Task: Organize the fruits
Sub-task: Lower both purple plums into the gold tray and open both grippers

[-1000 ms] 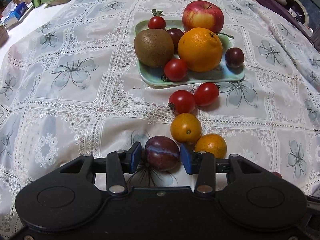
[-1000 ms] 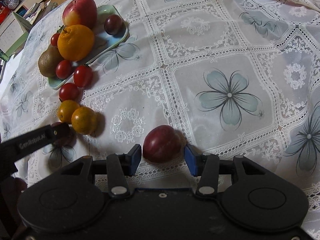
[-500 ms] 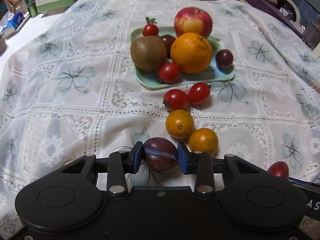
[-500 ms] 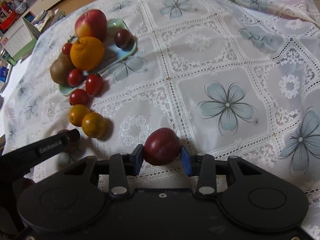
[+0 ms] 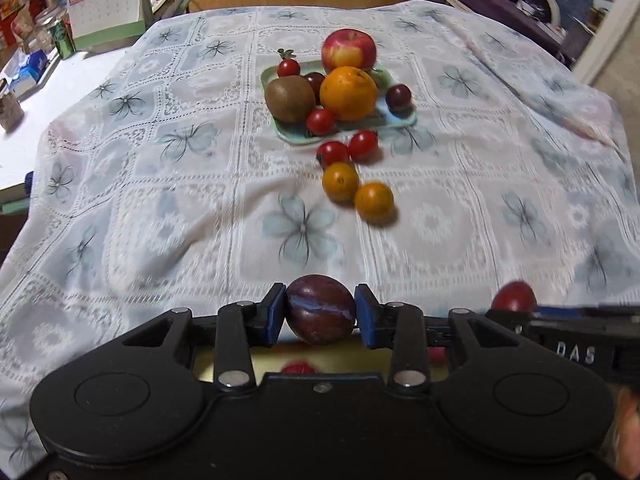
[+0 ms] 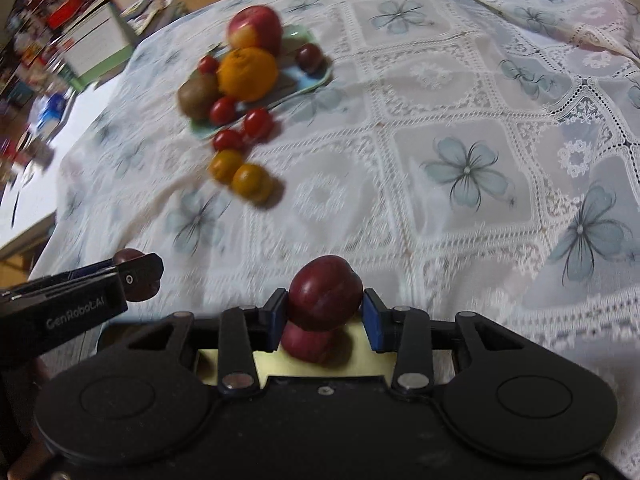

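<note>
My left gripper (image 5: 320, 312) is shut on a dark purple plum (image 5: 320, 309), held above the table near its front edge. My right gripper (image 6: 324, 310) is shut on a red plum (image 6: 325, 292); it also shows in the left wrist view (image 5: 514, 297). Below both grippers lies a pale yellow plate (image 6: 360, 362) with a red fruit (image 6: 310, 344) on it. A green tray (image 5: 400, 120) farther off holds an apple (image 5: 349, 53), an orange (image 5: 348, 93), a kiwi (image 5: 289, 98), small tomatoes and dark plums.
Two red tomatoes (image 5: 347, 149) and two small orange fruits (image 5: 357, 192) lie on the lace tablecloth in front of the tray. A desk calendar (image 5: 106, 8), a can and clutter stand beyond the table's far left corner.
Both grippers have lifted their plums off the cloth and drawn back toward the near edge. The yellow plate has come into view below them.
</note>
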A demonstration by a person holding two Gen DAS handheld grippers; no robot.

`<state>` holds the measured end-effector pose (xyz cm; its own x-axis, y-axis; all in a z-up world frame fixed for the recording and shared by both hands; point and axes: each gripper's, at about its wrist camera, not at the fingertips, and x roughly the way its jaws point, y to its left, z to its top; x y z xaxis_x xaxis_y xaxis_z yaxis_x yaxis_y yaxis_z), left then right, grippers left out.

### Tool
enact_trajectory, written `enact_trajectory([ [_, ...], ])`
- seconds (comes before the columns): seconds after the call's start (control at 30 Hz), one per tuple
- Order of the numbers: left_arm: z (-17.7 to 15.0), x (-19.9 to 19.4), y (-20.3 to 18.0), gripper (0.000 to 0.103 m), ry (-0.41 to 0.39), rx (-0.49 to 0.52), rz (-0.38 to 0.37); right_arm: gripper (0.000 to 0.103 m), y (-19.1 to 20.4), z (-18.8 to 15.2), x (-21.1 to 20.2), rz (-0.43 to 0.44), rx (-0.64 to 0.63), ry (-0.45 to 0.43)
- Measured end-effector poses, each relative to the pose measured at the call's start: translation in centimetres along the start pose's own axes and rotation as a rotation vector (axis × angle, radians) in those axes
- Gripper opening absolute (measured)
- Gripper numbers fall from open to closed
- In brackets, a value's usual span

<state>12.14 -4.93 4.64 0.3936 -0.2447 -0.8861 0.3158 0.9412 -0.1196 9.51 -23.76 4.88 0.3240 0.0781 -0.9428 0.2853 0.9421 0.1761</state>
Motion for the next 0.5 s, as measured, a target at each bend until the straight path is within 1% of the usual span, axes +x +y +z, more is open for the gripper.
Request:
enact_trajectory([
  [0.2,-3.1,-1.7,1.1,0.045,0.025,0.012,-0.001,0.040,0.5,-3.2,-1.4,0.008,-0.074,0.016],
  [0.33,-4.2,-1.9,2.2,0.045,0.049,0.002,0.012,0.040,0.3,-4.9,-1.1,0.007,-0.110,0.071],
  [0.43,-4.8,-1.6,3.1,0.045,0.065,-0.017,0.024,0.040,0.0,-5.6,-0.2,0.010,-0.114,0.121],
  [0.5,-5.2,-1.2,3.5,0.045,0.075,-0.026,0.034,0.040,-0.1,-6.1,0.2,0.007,-0.111,0.140],
])
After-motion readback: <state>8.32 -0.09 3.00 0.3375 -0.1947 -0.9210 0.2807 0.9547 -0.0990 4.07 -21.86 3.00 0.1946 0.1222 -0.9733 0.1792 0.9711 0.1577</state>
